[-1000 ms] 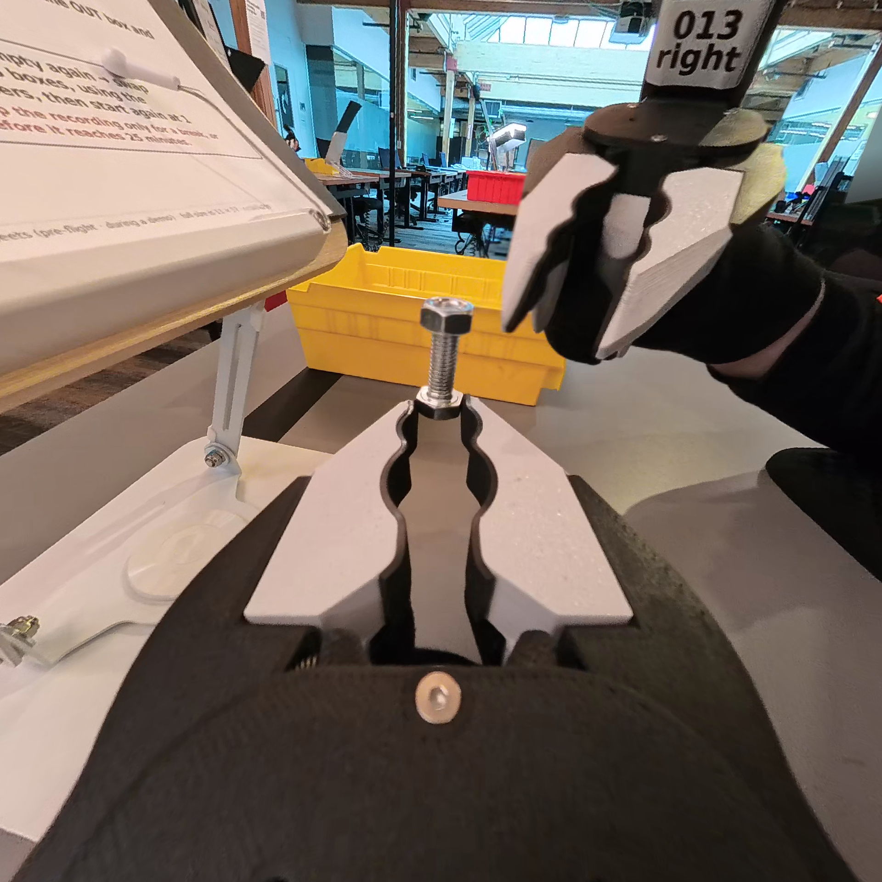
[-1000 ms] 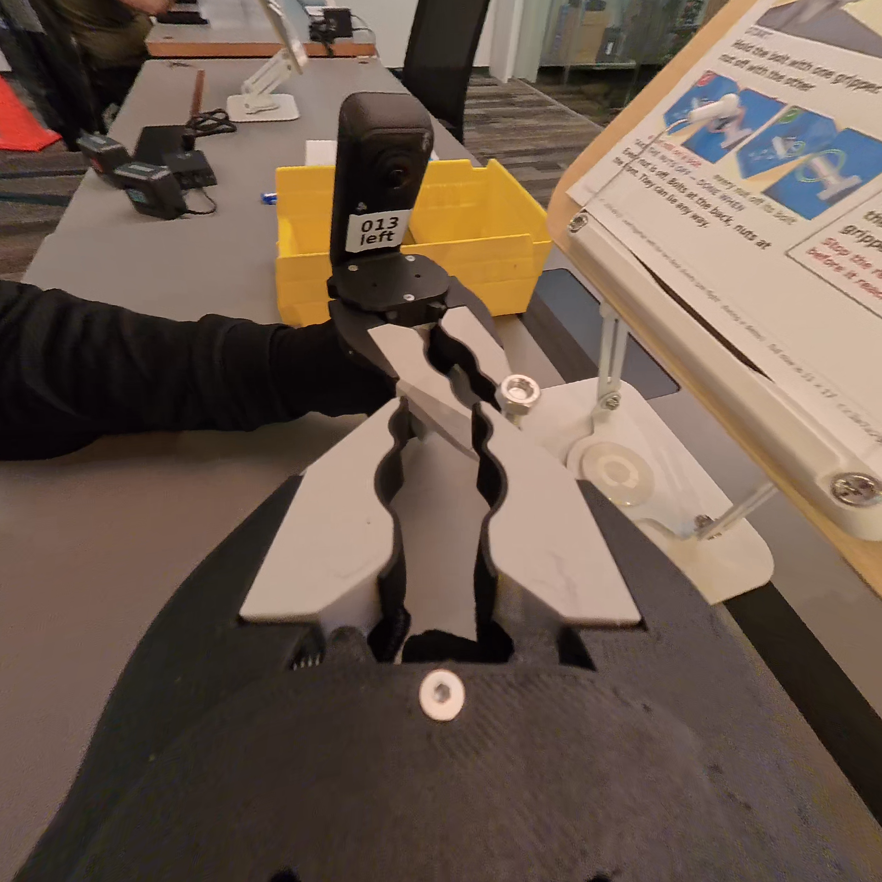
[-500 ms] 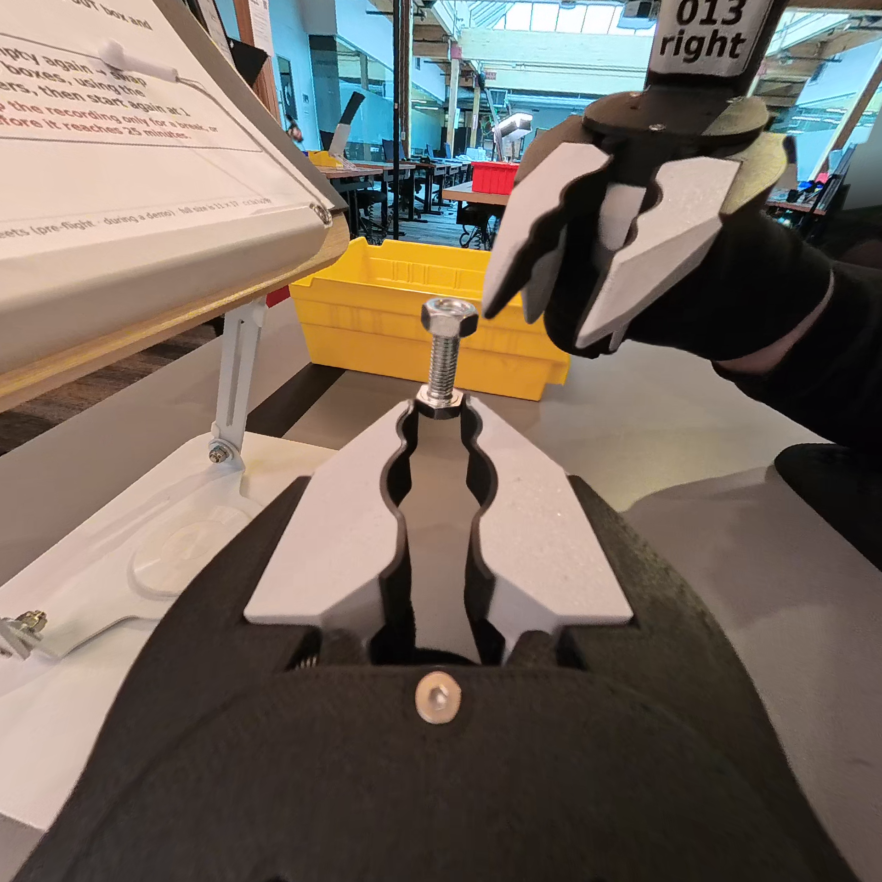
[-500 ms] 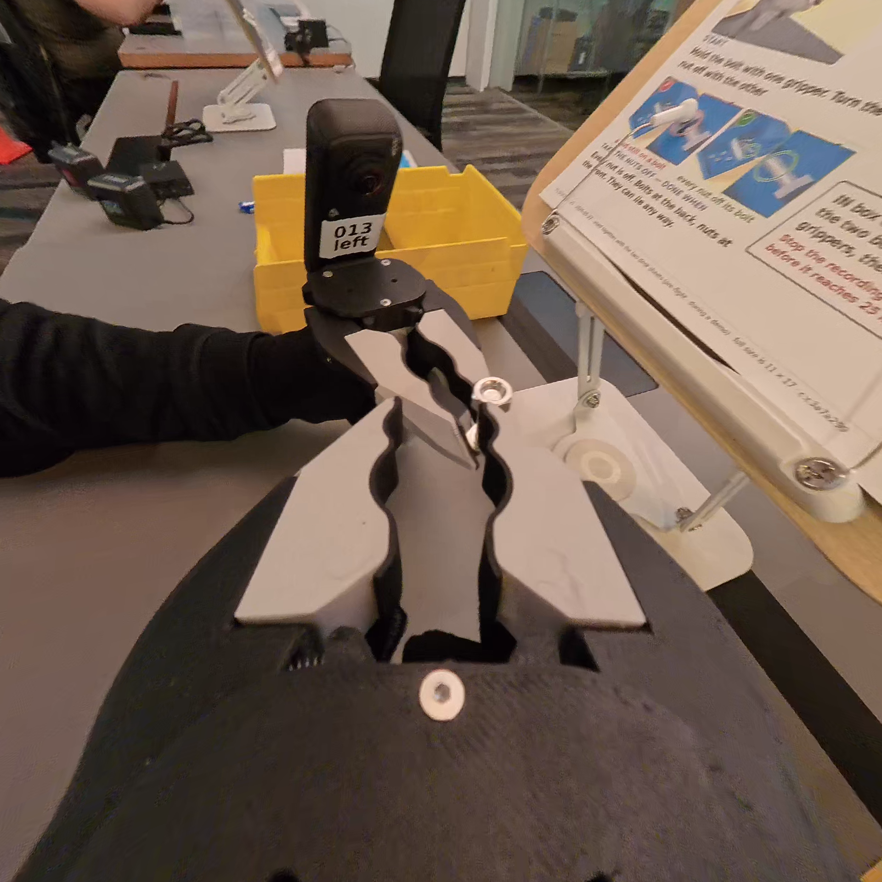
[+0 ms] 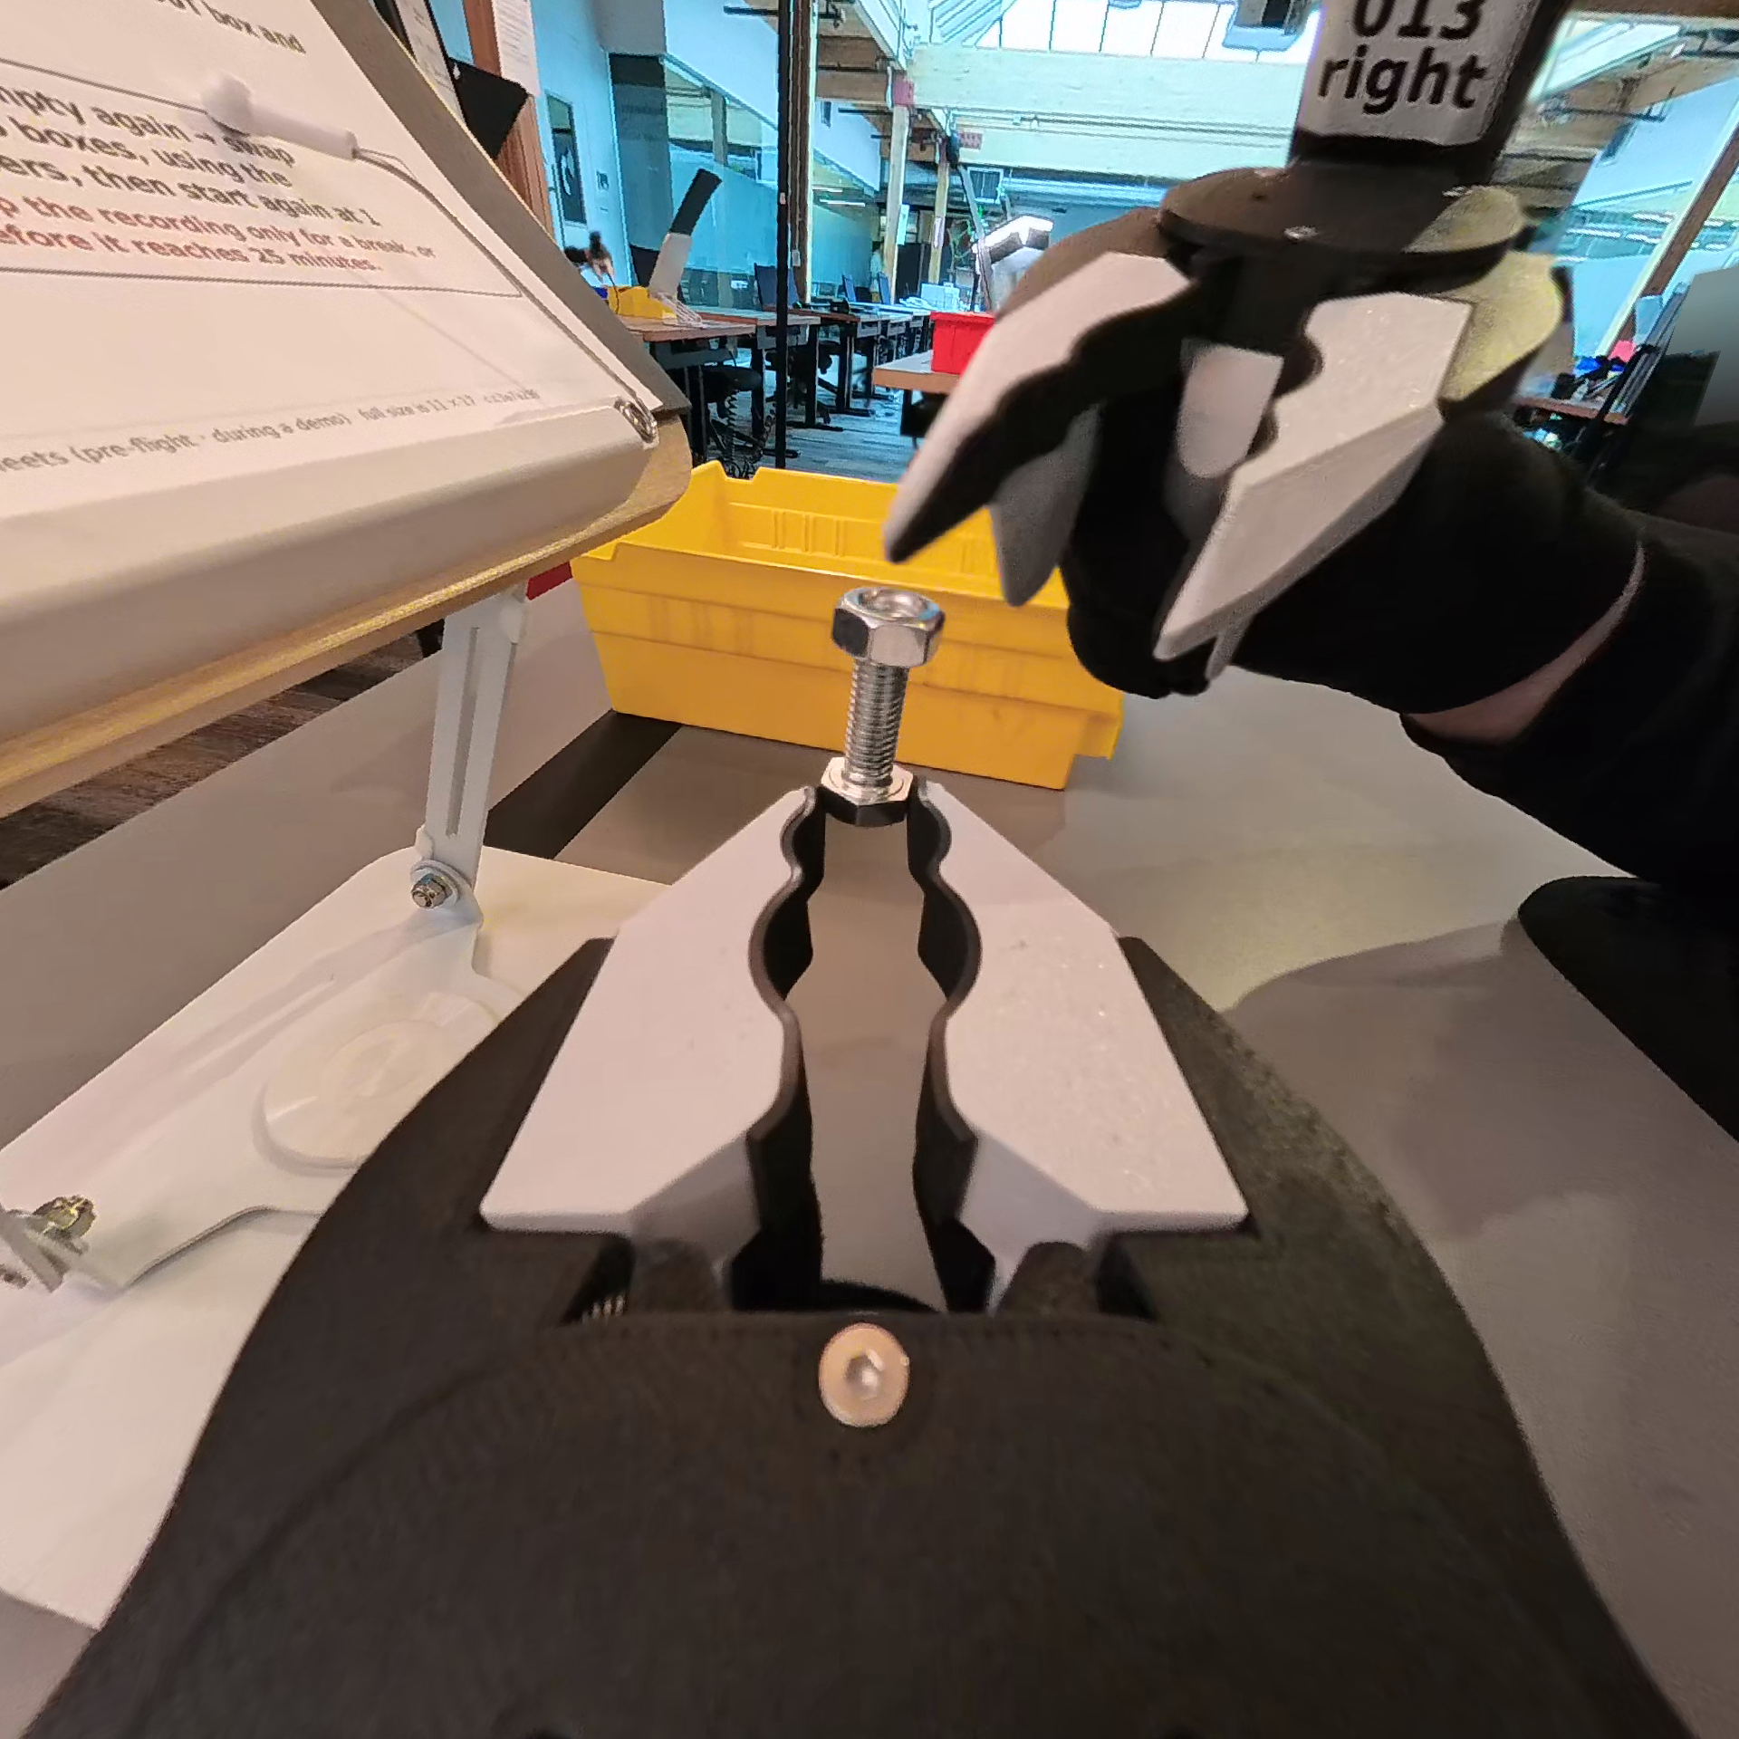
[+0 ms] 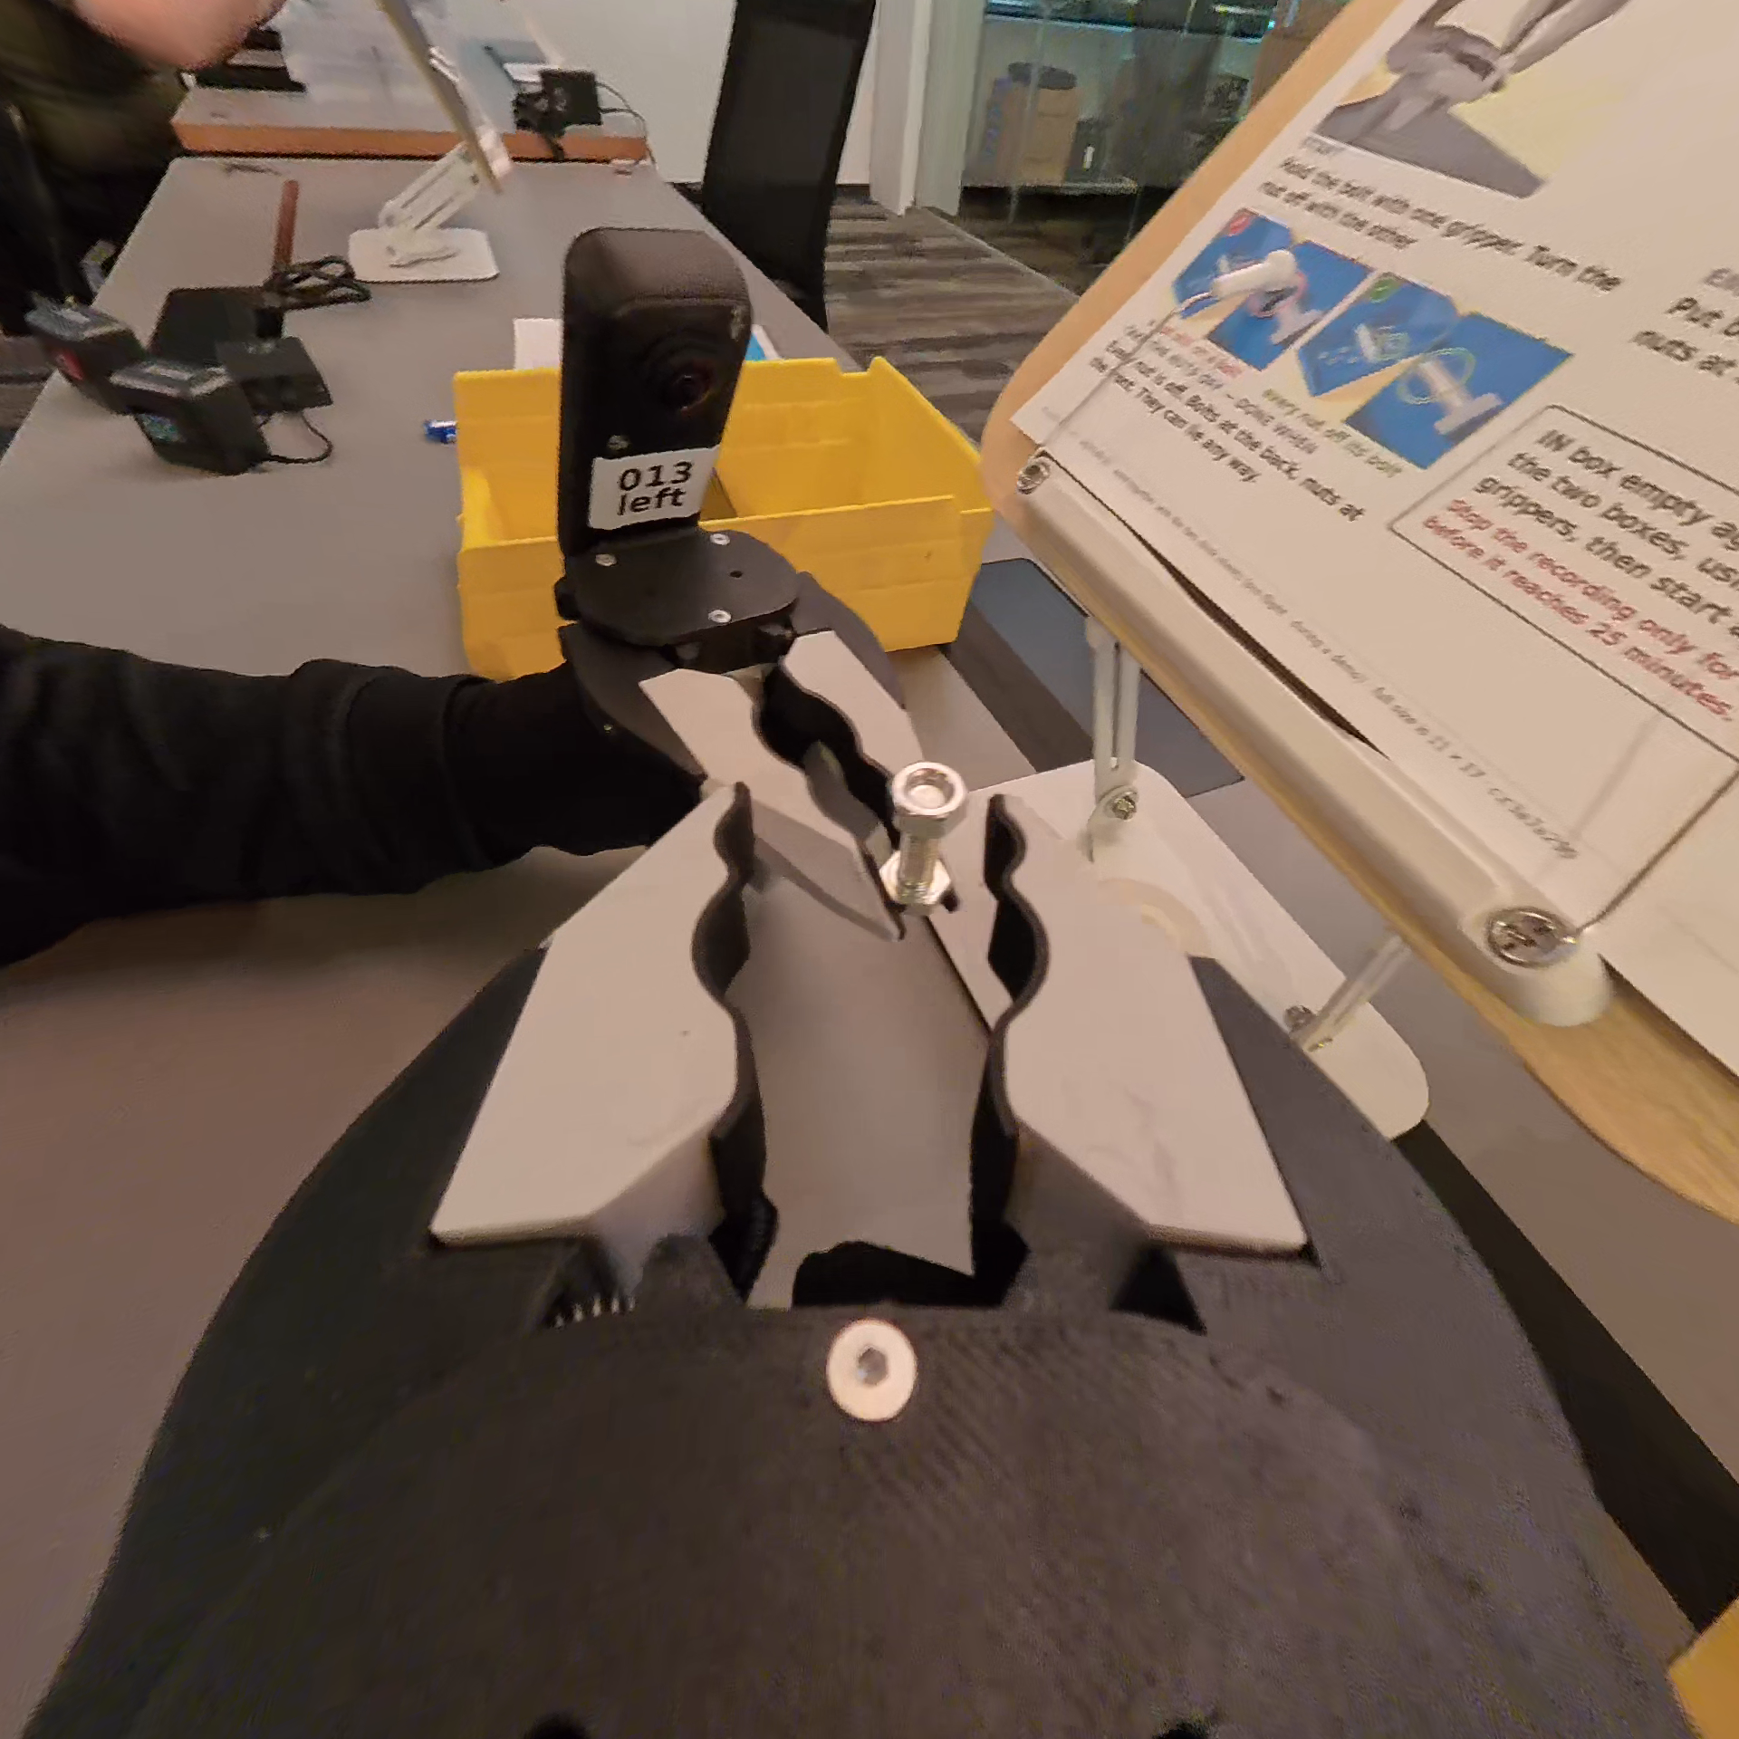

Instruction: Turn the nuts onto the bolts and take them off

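Observation:
A silver bolt (image 5: 870, 701) stands upright with a hex nut (image 5: 886, 626) at the top of its thread. My left gripper (image 5: 864, 807) is shut on the bolt's lower hex end. It also shows in the right wrist view (image 6: 880, 894), holding the bolt (image 6: 917, 852) with the nut (image 6: 929, 798) on top. My right gripper (image 6: 861, 809) is open and empty, with a fingertip on each side of the nut in its own view. In the left wrist view the right gripper (image 5: 1030, 598) hangs just above and right of the nut, not touching it.
A yellow bin (image 5: 753, 602) stands behind the bolt on the grey table (image 5: 1317, 1082); it also shows in the right wrist view (image 6: 847, 527). A tilted instruction board (image 5: 235, 329) on a white stand base (image 5: 282, 1035) overhangs one side. Black devices (image 6: 188, 414) lie farther back. The gap from one gripper's tips to the other's is roughly 5 cm.
My right gripper has moved in toward the top of the bolt and opened wider. My left gripper has kept the bolt upright and still.

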A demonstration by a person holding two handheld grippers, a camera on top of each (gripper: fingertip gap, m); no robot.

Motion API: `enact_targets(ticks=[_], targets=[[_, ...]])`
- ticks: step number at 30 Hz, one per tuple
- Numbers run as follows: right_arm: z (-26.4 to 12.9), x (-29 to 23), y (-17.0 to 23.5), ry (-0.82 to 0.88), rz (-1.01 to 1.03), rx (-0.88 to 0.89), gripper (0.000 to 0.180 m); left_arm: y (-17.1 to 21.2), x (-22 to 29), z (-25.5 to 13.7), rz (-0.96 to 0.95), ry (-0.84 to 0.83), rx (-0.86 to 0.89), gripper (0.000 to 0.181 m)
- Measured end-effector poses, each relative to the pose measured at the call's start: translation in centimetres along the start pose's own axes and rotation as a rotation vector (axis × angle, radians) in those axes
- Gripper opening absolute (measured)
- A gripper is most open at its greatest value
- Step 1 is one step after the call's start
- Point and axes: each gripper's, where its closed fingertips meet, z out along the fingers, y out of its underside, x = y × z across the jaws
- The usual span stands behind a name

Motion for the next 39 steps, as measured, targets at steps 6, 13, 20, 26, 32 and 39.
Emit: enact_targets(ticks=[6,13,20,26,32,39], targets=[[0.7,-0.4,0.6,-0.033,-0.007,-0.025,0.052,0.2,0.2,0.2,0.002,0.007,-0.009,0.016],[0.0,-1.4,0.9,-0.064,-0.018,-0.041,0.026,0.1,-0.1,0.0,-0.009,0.001,-0.003,0.016],[0.6,-0.4,0.8,-0.023,-0.003,-0.031,0.042,0.3,0.1,0.2,-0.008,0.007,-0.011,0.016],[0.1,-1.2,0.6,-0.059,-0.019,-0.022,0.025,0.2,-0.1,0.1,-0.015,0.002,-0.007,0.016],[0.8,0.0,0.5,-0.017,-0.01,-0.009,0.068,0.4,0.2,0.3,-0.011,0.013,-0.016,0.016],[1.8,-1.1,1.1,-0.087,-0.024,-0.006,0.068,0.3,0.2,0.2,-0.019,0.016,-0.013,0.016]])
